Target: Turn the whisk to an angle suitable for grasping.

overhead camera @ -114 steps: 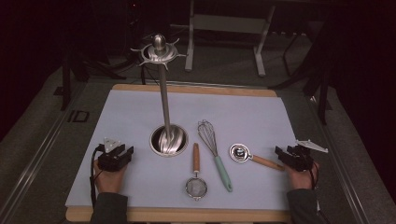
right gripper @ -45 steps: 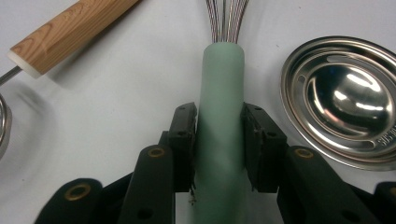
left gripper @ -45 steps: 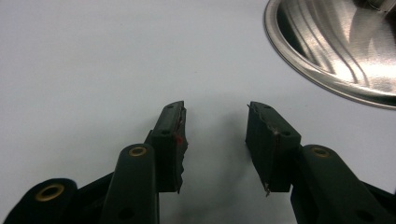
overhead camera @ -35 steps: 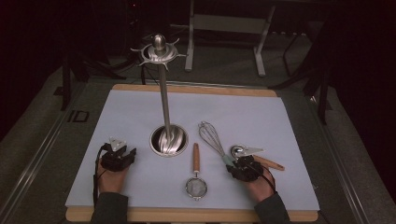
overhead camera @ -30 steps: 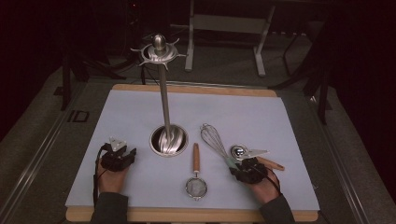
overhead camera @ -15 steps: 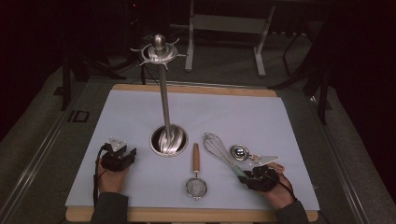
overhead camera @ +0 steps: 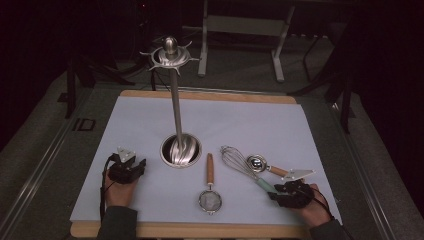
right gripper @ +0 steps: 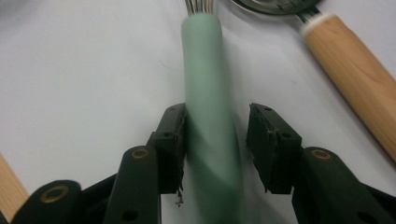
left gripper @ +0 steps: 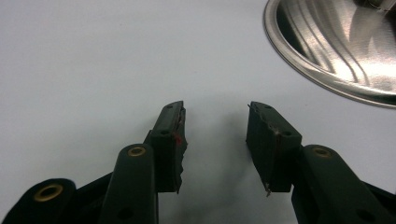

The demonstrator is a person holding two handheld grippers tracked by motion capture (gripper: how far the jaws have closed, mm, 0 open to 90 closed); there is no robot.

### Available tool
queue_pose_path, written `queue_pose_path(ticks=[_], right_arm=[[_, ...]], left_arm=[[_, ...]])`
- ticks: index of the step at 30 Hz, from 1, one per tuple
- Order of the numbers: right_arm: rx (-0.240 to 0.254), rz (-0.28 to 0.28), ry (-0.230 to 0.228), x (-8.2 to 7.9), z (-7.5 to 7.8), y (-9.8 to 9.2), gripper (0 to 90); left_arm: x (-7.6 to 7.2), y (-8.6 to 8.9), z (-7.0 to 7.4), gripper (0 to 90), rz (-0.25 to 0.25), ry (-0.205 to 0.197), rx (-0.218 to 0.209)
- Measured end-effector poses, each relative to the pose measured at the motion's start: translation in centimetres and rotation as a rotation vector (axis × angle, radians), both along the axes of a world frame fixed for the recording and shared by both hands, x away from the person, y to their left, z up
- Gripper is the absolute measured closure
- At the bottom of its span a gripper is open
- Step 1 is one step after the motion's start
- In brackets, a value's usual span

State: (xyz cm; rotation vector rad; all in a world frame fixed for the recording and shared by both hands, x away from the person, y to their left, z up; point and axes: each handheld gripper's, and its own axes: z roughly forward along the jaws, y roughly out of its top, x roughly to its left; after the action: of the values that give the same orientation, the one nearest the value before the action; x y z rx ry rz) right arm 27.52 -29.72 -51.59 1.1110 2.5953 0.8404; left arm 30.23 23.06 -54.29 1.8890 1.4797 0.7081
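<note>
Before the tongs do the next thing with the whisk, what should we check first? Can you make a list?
1. Whisk handle between the right tongs: ok.
2. Right tongs squeezing it: not ok; the jaws have just been opening, with a gap on one side.
3. Whisk lying flat on the mat: ok.
4. Wooden-handled scoop clear of the whisk: not ok, it lies right beside it.
5. Left tongs free: ok, open over bare mat.
6. Stand upright: ok.
</note>
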Motion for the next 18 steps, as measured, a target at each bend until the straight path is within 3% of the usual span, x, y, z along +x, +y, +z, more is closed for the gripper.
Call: queue_pose_path(ticks=[8, 18], right_arm=[[-0.012, -0.073, -0.01, 0.2, 0.1, -2.5, 55.8], [-0.066, -0.13, -0.029, 1.3, 0.1, -3.6, 52.1]], left_arm=[[0.0, 0.0, 0.0, 57.0, 0.001, -0.001, 0.003], [0.0, 0.0, 0.0, 56.8, 0.0, 0.0, 0.004]])
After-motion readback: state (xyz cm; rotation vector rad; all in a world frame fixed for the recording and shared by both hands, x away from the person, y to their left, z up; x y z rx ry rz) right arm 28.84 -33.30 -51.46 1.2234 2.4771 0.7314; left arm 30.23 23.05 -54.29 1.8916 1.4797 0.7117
